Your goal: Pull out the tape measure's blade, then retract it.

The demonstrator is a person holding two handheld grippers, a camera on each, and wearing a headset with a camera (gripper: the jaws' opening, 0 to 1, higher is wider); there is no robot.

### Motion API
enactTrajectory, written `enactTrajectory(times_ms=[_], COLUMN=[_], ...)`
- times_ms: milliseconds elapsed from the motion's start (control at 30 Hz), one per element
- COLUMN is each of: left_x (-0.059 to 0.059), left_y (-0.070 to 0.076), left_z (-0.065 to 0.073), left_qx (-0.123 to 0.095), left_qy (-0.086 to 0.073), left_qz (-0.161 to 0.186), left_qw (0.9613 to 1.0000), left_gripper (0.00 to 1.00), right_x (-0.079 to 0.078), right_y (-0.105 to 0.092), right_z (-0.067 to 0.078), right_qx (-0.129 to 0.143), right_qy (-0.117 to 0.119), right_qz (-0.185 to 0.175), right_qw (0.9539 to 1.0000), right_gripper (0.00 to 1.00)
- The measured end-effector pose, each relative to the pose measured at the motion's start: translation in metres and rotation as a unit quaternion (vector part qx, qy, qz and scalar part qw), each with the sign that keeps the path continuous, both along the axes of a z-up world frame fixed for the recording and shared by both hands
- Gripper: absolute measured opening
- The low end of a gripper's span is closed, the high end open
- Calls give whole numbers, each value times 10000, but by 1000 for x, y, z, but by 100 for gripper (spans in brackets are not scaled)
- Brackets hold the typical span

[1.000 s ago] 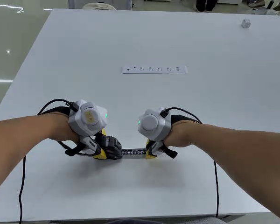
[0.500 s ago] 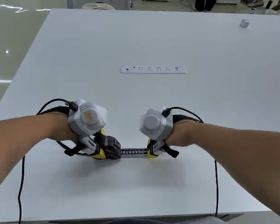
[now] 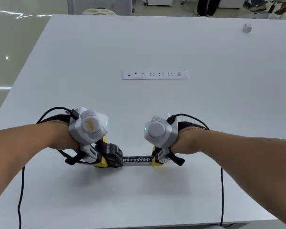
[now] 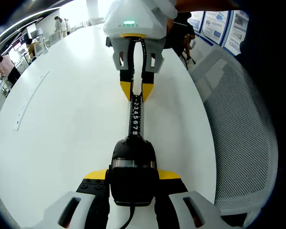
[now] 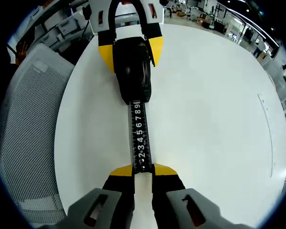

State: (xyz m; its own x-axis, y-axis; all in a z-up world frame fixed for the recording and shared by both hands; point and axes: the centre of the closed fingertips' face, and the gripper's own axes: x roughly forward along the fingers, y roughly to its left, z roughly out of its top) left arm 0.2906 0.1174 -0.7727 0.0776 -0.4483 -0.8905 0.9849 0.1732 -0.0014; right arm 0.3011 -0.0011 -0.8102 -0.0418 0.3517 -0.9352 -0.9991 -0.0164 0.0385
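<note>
The left gripper (image 4: 132, 177) is clamping the tape measure's case (image 4: 133, 155) on the white table (image 3: 195, 109). The right gripper (image 5: 143, 168) is pinching the blade (image 5: 139, 129), seemingly at its tip. Pulling straight and level, with the case pinned flat, is looking safest.

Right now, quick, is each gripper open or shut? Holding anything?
Left gripper: shut on the tape measure.
Right gripper: shut on the end of the blade.
</note>
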Motion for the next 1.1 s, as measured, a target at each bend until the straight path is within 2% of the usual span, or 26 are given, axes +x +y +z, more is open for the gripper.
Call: enactTrajectory(times_ms=[1100], left_x=[2], left_y=[0], left_z=[-2], left_qx=[19], left_qy=[-21], left_qz=[5], left_qw=[10000], left_gripper=[33], right_x=[1], right_y=[-15], right_z=[0], right_qx=[-48], right_qy=[17], right_qz=[-39], right_qw=[10000], right_gripper=[12])
